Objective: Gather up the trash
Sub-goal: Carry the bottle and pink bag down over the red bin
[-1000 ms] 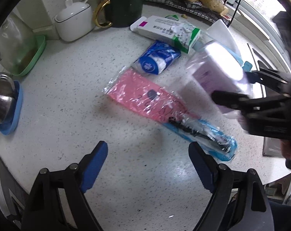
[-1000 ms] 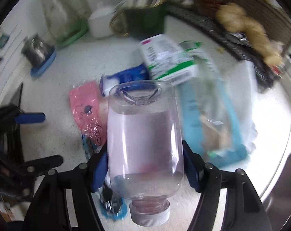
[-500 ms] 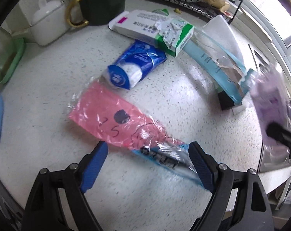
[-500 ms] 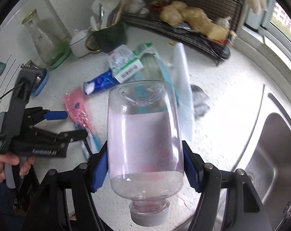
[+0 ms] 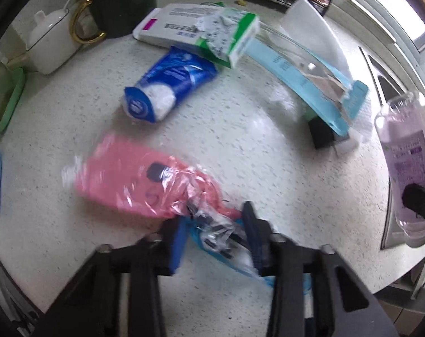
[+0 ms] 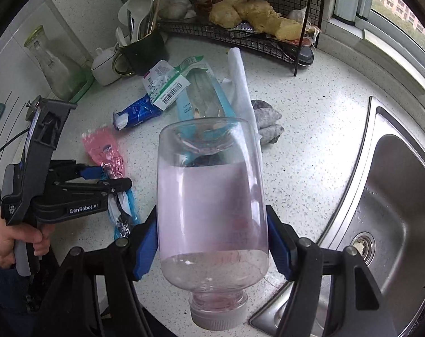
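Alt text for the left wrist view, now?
The left gripper is closing on a crumpled pink-and-blue wrapper on a speckled counter. Beyond lie a blue pack and a white-green box; a clear bottle is at right.

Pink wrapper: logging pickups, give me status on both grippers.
Left gripper closing on pink wrapper, crumpled between its pads. Right gripper clamped on clear bottle. Blue packet and carton lie on counter, clear of the grab.
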{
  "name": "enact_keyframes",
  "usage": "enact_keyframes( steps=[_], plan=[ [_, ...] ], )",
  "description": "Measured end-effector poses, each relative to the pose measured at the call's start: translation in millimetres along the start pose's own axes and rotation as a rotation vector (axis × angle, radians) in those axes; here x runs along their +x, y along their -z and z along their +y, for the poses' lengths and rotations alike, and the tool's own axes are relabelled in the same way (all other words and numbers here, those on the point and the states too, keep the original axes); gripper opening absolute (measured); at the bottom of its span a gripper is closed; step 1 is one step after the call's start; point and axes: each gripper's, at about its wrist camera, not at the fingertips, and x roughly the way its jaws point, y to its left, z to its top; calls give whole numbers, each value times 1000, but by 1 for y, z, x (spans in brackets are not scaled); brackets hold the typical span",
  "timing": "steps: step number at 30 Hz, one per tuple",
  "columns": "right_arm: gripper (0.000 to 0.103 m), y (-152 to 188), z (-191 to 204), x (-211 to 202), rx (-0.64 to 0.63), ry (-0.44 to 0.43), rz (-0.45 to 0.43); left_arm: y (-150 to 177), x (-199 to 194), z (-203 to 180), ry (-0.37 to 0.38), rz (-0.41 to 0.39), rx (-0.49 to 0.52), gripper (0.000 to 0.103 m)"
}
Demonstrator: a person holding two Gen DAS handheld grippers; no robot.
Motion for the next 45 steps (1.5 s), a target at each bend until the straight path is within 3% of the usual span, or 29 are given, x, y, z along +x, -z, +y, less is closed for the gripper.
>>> enact_keyframes(
  steps=[10,23,39,45],
  plan=[
    [66,7,2,-9,-10,-12,-18,32,-25,-21,83,-68,27,13],
    [66,43,12,-44,-39,-40,-73,71,-79,-53,55,-160,74,12],
    [66,167,6,-104,-88,-75,-116,209,-126,-132,3,-210,73,12],
    [66,212,4,-109,-84,-98,-95,262,-127,-167,30,-204,84,12]
  ],
)
